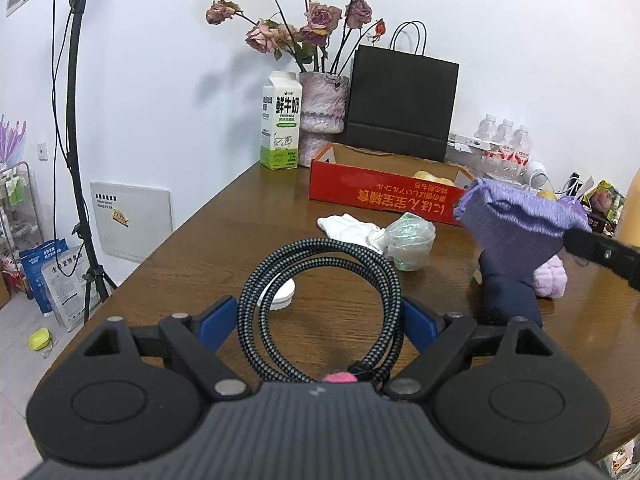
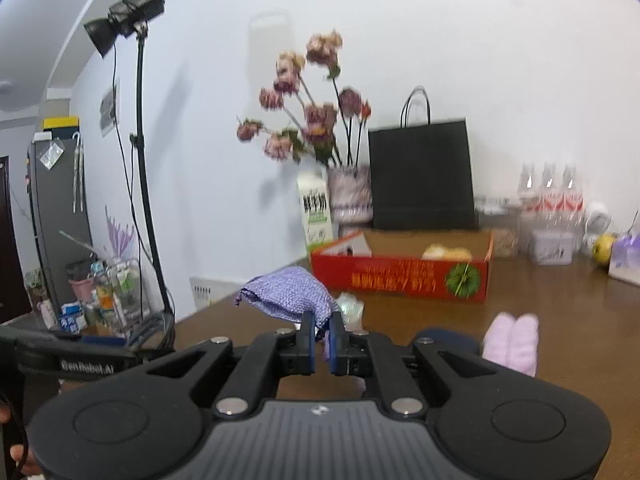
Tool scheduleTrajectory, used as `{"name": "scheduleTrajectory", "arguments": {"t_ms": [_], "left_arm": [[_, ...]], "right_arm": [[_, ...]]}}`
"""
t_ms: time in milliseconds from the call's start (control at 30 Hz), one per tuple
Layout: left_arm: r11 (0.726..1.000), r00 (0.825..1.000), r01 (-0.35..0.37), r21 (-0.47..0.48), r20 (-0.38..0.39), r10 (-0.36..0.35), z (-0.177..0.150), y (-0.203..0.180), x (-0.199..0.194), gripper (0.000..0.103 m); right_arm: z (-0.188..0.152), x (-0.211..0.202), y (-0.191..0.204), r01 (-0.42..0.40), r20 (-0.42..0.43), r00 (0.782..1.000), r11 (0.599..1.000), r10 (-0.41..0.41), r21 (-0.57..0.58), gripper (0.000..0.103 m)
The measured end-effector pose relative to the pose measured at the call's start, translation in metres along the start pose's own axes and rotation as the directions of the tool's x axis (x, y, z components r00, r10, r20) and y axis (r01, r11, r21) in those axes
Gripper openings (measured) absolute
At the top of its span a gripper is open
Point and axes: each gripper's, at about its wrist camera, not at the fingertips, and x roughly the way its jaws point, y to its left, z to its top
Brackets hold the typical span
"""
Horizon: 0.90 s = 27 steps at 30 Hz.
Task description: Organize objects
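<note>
The left gripper (image 1: 320, 316) stands wide with a coiled braided cable (image 1: 320, 304) spanning the gap between its blue pads, apparently braced against both, so it looks held, lifted over the near part of the wooden table (image 1: 208, 240). The right gripper (image 2: 322, 340) is pinched tight on a corner of a purple knitted pouch (image 2: 286, 294), which hangs clear of the table, to the right of centre and just in front of the red cardboard box (image 1: 380, 194). That box sits far across the table before a black paper bag (image 1: 402, 104) and holds only something yellowish, too blurred to name, so the sorting seems barely begun. Left on the table are a white cloth (image 1: 346, 228), a crinkled iridescent wrapped lump (image 1: 410, 246) just beside it, a white round disc (image 1: 282, 294) behind the cable, a dark blue soft item (image 1: 510, 296) and a pale pink fuzzy thing (image 1: 552, 280) near the right edge; both carried items have yet to go in
</note>
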Motion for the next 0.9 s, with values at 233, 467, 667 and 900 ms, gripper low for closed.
{"name": "scheduleTrajectory", "arguments": {"t_ms": [233,467,667,900], "left_arm": [[1.000,1.000,0.018,0.004,0.015,-0.019,0.008,-0.010,0.000,0.088],[0.999,0.998,0.050,0.016,0.037,-0.051,0.019,-0.023,0.005,0.088],[0.997,0.997,0.068,0.035,0.045,-0.069,0.031,-0.040,0.018,0.088],[0.997,0.996,0.072,0.037,0.055,-0.074,0.053,-0.056,0.036,0.088]], "right_arm": [[0.006,-0.001,-0.006,0.026,0.023,0.999,1.000,-0.025,-0.007,0.005],[0.013,0.003,-0.007,0.039,0.046,0.998,0.999,-0.037,-0.024,0.005],[0.017,0.010,-0.010,0.055,0.052,0.997,0.998,-0.054,-0.031,0.005],[0.025,0.024,-0.018,0.077,0.063,0.995,0.996,-0.074,-0.038,0.005]]}}
